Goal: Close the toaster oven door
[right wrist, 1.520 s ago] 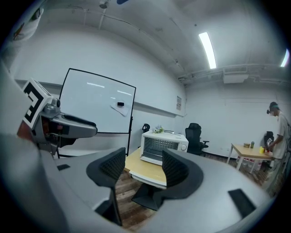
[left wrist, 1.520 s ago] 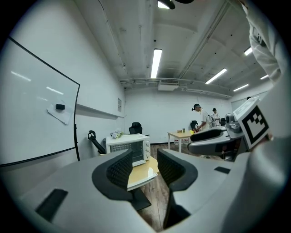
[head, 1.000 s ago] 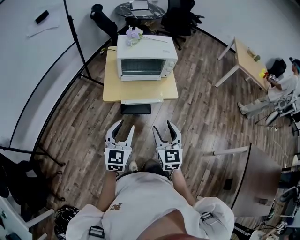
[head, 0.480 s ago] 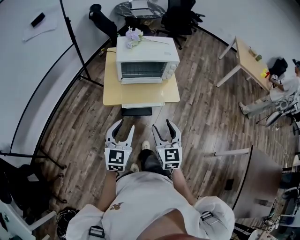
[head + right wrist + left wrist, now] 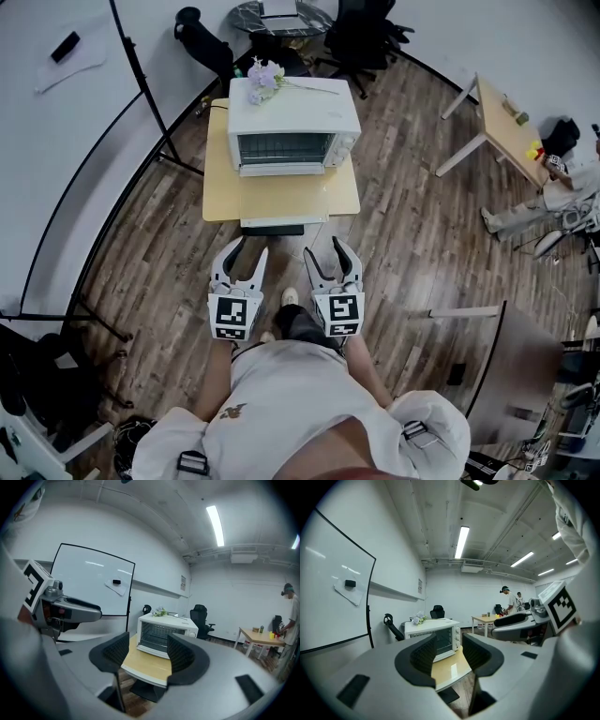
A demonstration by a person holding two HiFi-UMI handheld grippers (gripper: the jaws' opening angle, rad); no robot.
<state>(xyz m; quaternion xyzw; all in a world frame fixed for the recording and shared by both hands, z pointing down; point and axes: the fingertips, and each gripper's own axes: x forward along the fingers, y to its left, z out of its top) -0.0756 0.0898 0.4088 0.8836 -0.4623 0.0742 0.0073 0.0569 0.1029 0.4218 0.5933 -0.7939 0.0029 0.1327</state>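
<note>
Whiteboard (image 5: pixel 56 141): stands at the far left on a black frame, with a dark eraser (image 5: pixel 65 47) on it.
Left tool (image 5: pixel 248 247): held low in front of the person, pointing toward the desk; its jaws stand a narrow gap apart with nothing between them.
Desk (image 5: pixel 281 199): small, with a light wooden top, directly ahead of both tools; its near edge lies just beyond the jaw tips in the head view.
Toaster oven (image 5: pixel 293 117): white, at the back of the desk, glass door and wire rack facing the tools; it is apart from both tools, with bare desk top between. Each gripper view frames it in the gap between the jaws.
Flowers (image 5: pixel 264 77): a pale bunch lying on the oven's top, at its rear left.
Right tool (image 5: pixel 324 248): beside the left tool, pointing the same way; its jaws are spread somewhat wider and hold nothing.
Second desk (image 5: pixel 506 127): well apart at the right, with a seated person (image 5: pixel 562 187) near it.
</note>
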